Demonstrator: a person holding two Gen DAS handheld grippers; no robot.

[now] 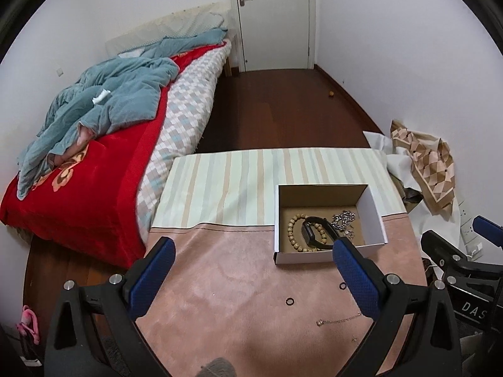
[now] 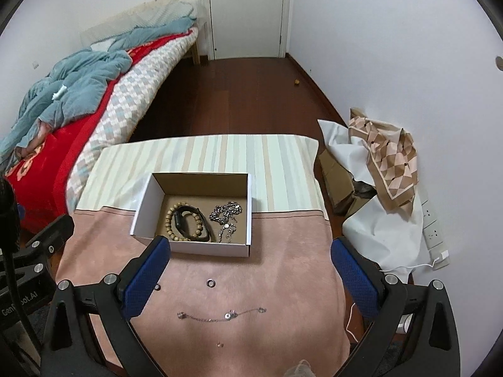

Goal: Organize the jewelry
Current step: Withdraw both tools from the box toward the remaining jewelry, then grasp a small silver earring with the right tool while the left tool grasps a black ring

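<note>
**A:** What are the tools doing?

**B:** Both are empty. The right gripper (image 2: 250, 270) has its blue-padded jaws spread wide above a pink cloth (image 2: 283, 251). The left gripper (image 1: 251, 270) is likewise spread wide, holding nothing.

**A:** What lies nearest them?

**B:** Between the right jaws, close to the camera, a thin silver chain (image 2: 220, 315) lies stretched across the cloth. A tiny stud (image 2: 219, 344) sits nearer still. Just beyond the chain are two small rings: one ring (image 2: 210, 282) near the middle, another ring (image 2: 157, 287) beside the left pad.

**A:** And further out?

**B:** An open white cardboard box (image 2: 141, 213) stands beyond the rings. Inside lie a wooden bead bracelet (image 2: 171, 220), a black wristband (image 2: 191, 223) lying across it, and a heap of silver chain jewelry (image 2: 226, 216).

**A:** What could go wrong?

**B:** In my judgement, the thin chain lies flat on soft cloth, so the pads may pinch fabric with it and drag the cloth, scattering the rings and stud. The rings are small and could slip from the pads or roll off the edge. A dangling chain might also snag the box wall.
</note>
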